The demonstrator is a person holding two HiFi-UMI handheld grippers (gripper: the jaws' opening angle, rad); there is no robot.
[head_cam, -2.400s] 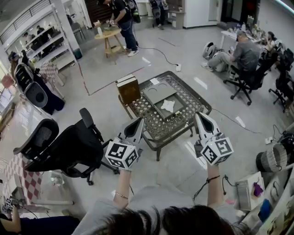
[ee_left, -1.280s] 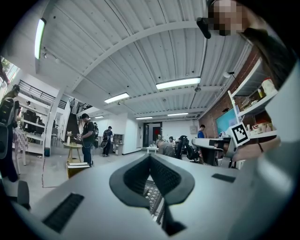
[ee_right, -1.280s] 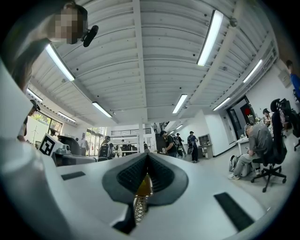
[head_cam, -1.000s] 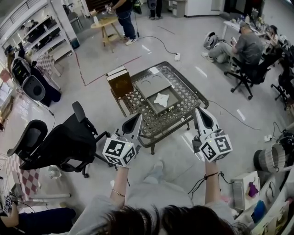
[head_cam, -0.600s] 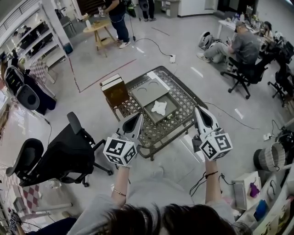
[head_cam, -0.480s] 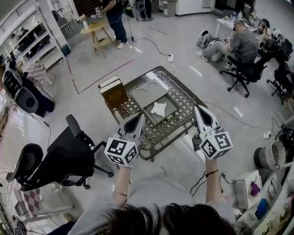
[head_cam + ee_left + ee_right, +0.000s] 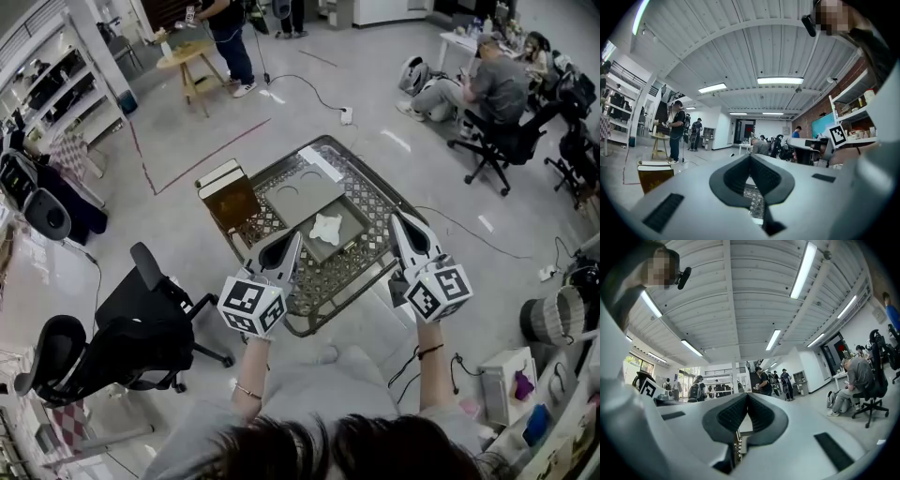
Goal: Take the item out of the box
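Note:
A shallow grey box lies open on the metal lattice table, with a crumpled white item inside. Its flat grey lid rests just beyond it. My left gripper hangs over the table's near left edge, shut and empty. My right gripper hovers at the table's near right corner, also shut and empty. Both stop short of the box. In the left gripper view the left gripper has its pads together, and the right gripper looks the same in the right gripper view.
A brown box stands at the table's left corner. Two black office chairs sit on the floor to the left. A seated person is at the far right, another stands by a small round table. A cable crosses the floor.
The table and box have drawn nearer and now lie right under both gripper tips. Both grippers stay shut and empty, held at the same height.

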